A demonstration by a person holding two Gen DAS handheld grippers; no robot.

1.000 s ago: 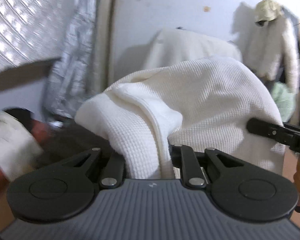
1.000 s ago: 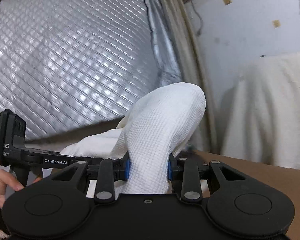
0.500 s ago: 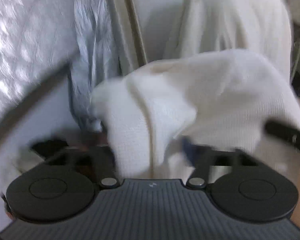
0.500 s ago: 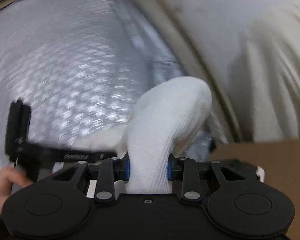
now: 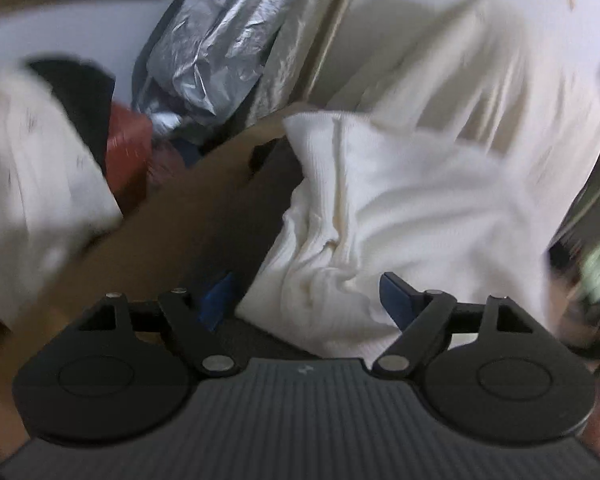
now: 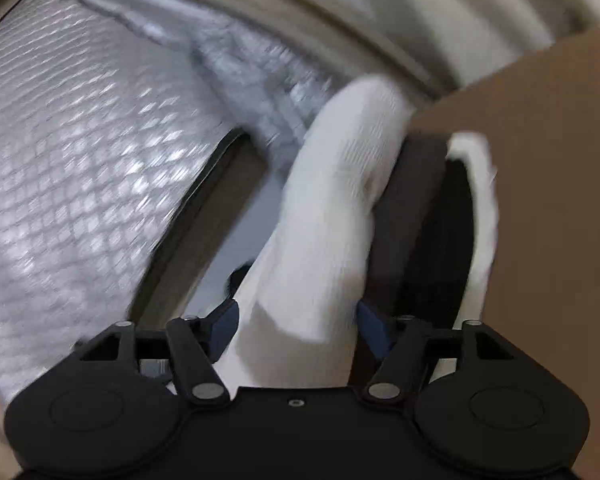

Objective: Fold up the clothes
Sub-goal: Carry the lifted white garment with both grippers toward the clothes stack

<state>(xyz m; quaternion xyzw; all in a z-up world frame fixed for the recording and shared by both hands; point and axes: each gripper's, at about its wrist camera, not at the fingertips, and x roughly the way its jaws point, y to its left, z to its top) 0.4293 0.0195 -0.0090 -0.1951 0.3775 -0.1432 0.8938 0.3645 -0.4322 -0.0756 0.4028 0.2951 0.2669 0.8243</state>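
Red bag [image 5: 125,148] in left view only

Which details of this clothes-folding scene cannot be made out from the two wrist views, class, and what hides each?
- Left wrist view: white knit garment, type unclear; the left hand-held gripper, jaws opening, covers its lower part.
- Left wrist view: blurred white shape at the left edge, unidentifiable.
- Right wrist view: white garment between the opening right hand-held gripper jaws; motion blur hides any pad contact.
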